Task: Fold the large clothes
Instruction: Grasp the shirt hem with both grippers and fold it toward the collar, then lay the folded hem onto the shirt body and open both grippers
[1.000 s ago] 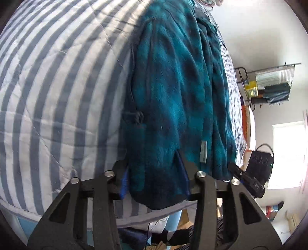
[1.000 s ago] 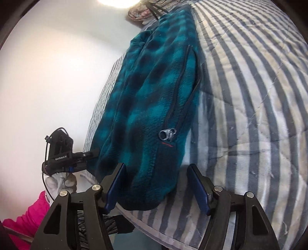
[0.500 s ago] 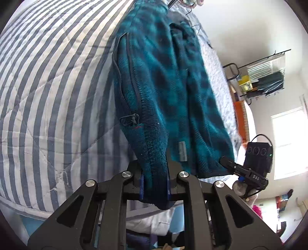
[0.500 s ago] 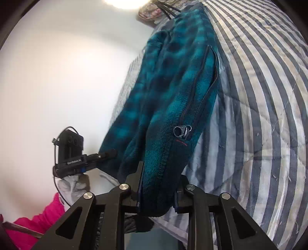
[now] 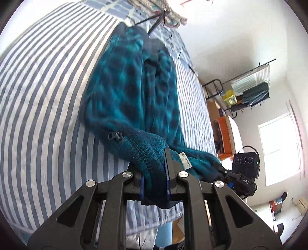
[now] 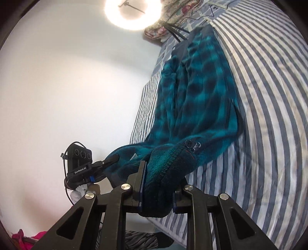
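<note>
**Both grippers clamped on the hem of a teal fleece jacket**

The left gripper [image 5: 155, 184] is clenched on the near hem of the teal plaid fleece jacket [image 5: 134, 92], a thick wad of fabric squeezed between its blue-padded fingers and hanging a little below them. A small white label [image 5: 184, 160] sits on the cloth just beside the right finger. A zipper pull [image 5: 113, 136] lies on the jacket's left edge, near the grip. The rest of the jacket stretches away along the striped quilt [image 5: 42, 100] that covers the bed, its far end near the head of the bed. Off to the right of this view stand a wire rack [image 5: 248, 86] and a bright window [image 5: 279, 148].

The right gripper [image 6: 156, 194] likewise grasps a bunched part of the same hem, the fleece filling the gap between its fingers. In its view the jacket [image 6: 194, 100] runs up and away over the quilt [image 6: 269, 107], with a second zipper pull [image 6: 195, 145] just beyond the clamped fold. A round ceiling light [image 6: 132, 11] glows at the top.
</note>
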`<state>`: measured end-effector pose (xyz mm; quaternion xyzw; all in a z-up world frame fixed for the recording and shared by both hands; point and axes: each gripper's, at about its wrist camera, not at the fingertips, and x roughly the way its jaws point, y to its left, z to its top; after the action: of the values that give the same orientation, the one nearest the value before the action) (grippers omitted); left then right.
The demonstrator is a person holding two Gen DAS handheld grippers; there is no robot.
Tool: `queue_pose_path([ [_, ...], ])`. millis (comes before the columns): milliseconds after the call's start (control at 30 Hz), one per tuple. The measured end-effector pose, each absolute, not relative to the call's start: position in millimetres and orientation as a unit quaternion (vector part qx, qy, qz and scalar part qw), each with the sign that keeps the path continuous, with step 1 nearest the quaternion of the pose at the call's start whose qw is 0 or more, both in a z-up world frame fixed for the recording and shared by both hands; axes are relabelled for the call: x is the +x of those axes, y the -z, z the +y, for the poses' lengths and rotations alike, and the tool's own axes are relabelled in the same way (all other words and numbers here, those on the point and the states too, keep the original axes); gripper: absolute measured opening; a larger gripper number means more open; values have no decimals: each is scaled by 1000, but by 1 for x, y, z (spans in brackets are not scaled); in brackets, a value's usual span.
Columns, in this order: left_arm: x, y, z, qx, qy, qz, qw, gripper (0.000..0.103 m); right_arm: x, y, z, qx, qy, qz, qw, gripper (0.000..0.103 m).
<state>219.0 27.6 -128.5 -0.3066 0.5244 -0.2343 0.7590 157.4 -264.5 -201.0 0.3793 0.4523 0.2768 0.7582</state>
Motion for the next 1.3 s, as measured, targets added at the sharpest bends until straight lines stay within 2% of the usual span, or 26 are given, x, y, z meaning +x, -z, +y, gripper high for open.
queue_pose_path([
  [167,260,129,31,-325,228,514,760,13,199,190,-271,371,-251,450,773,19],
  [300,300,150,30,-341,202,518,758,13,235,196,-277,373,-221,463,773,19],
  [600,355,216,21,-342,154,549,746,13,309,248,-274,390,-170,508,749,19],
  [767,360,231,17,-342,151,551,746,16,320,268,-276,410,-161,514,736,21],
  [833,359,230,19,-353,153,556,737,16,320,271,-280,431,-167,512,724,26],
  [933,364,229,25,-378,158,569,713,19,318,271,-290,466,-185,508,700,44],
  [1000,366,227,31,-398,163,573,697,20,314,265,-297,487,-199,490,695,71],
  [1067,365,221,36,-410,173,568,692,22,308,252,-306,488,-208,470,705,86],
  [1100,364,216,38,-413,179,564,693,24,306,246,-308,489,-214,461,709,85],
  [1233,364,203,41,-422,207,555,686,43,297,219,-314,423,-224,443,758,83],
  [1300,366,200,40,-416,209,559,686,45,297,216,-309,371,-215,456,780,74],
])
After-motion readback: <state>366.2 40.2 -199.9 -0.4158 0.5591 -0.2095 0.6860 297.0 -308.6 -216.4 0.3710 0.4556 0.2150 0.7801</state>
